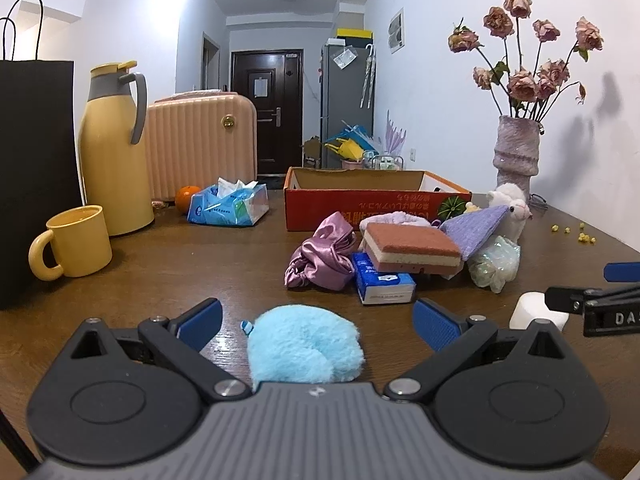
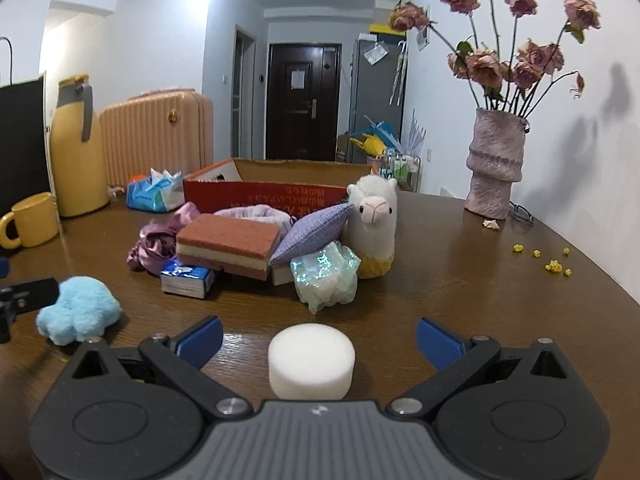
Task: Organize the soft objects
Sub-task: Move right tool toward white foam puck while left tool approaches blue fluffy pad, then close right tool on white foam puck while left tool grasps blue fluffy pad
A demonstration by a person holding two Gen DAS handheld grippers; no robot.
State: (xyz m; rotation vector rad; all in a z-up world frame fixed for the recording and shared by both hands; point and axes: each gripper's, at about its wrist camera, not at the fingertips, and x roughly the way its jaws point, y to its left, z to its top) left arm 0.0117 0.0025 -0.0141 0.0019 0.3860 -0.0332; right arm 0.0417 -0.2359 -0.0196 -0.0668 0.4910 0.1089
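Note:
My left gripper [image 1: 318, 326] is open, its blue pads on either side of a fluffy light-blue puff [image 1: 306, 346] lying on the brown table; the puff also shows in the right wrist view [image 2: 78, 310]. My right gripper [image 2: 318, 340] is open around a white round foam sponge [image 2: 311, 361], also visible in the left wrist view [image 1: 538, 312]. Beyond lies a pile: pink satin scrunchie [image 1: 320, 258], pink-and-white sponge block [image 1: 414, 246], blue tissue pack [image 1: 382, 282], purple cloth [image 1: 476, 230], crinkly bag [image 1: 494, 264] and white alpaca plush [image 2: 374, 224]. A red cardboard box [image 1: 360, 204] stands open behind.
A yellow mug [image 1: 76, 242], yellow thermos [image 1: 112, 148], black paper bag [image 1: 32, 168], tissue bag [image 1: 230, 202] and orange [image 1: 187, 196] stand at the left. A vase of dried roses [image 2: 496, 164] stands at the right, with yellow crumbs [image 2: 554, 264] on the table.

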